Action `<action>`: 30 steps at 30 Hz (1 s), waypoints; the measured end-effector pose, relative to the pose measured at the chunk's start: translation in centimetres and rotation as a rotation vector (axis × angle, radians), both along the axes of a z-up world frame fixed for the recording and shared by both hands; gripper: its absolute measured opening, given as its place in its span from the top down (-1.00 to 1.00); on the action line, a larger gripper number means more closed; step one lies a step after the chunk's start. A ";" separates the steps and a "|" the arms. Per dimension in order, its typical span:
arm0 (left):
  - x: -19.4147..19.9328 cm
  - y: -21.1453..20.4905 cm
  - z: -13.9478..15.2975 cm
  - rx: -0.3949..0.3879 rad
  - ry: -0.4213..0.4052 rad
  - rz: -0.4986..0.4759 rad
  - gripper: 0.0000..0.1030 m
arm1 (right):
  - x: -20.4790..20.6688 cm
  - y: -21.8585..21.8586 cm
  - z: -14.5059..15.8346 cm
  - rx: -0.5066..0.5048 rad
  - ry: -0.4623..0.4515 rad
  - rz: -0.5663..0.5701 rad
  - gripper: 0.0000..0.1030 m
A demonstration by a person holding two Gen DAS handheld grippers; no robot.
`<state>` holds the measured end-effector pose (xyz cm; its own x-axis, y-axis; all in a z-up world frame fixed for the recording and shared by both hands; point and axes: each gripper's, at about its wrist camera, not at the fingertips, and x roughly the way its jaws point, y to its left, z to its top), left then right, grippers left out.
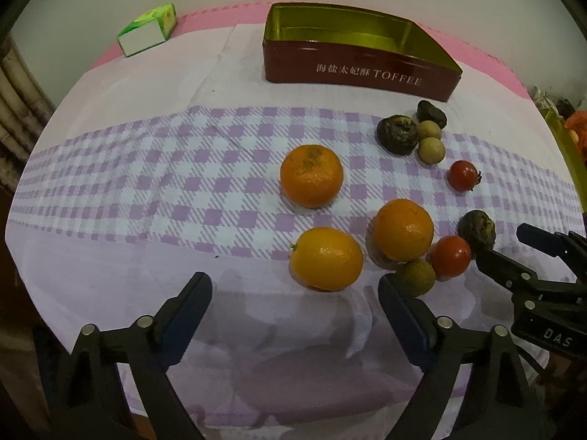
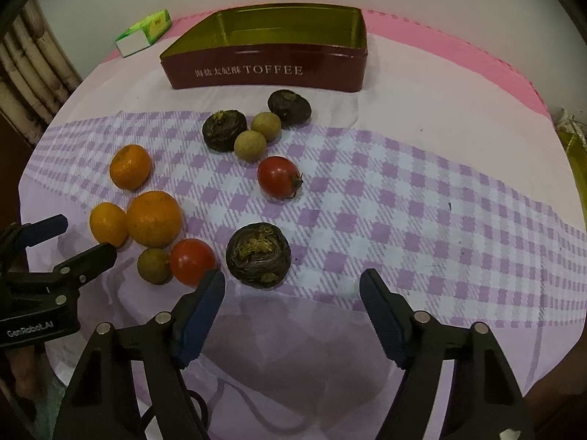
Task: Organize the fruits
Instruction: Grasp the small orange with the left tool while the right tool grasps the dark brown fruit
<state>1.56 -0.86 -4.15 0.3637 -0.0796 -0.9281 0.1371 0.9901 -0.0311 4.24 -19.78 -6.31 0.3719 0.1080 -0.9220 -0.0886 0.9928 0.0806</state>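
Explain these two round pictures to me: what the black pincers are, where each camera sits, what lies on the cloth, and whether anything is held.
No robot here: a person carries a two-finger tool in each hand, each with a fisheye camera looking along its fingers. One picture is from the left tool, the other from the right tool; each also glimpses the other at its edge. On the checked cloth lie three oranges, two tomatoes, brown water chestnuts and small tan longans. Behind stands an open, empty toffee tin and a green carton. Both tools are open, holding nothing.
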 end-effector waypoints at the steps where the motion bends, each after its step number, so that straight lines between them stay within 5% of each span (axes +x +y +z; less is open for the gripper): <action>1: 0.1 0.0 -0.1 -0.002 0.002 -0.002 -0.70 | 0.1 0.0 -0.1 0.001 0.002 0.000 -0.40; 12: 1.2 -0.9 -1.3 -0.004 0.023 -0.020 -0.50 | 1.3 1.0 -1.3 -0.012 0.016 0.032 -0.32; 30: 1.9 -2.0 -1.8 0.012 0.004 -0.074 0.14 | 2.4 1.5 -1.6 0.002 -0.004 0.049 0.27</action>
<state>3.45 -2.88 -5.99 0.3530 -0.0947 -0.9308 0.2100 0.9775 -0.0198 6.61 -18.25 -7.90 0.3701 0.1281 -0.9201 -0.1379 0.9870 0.0820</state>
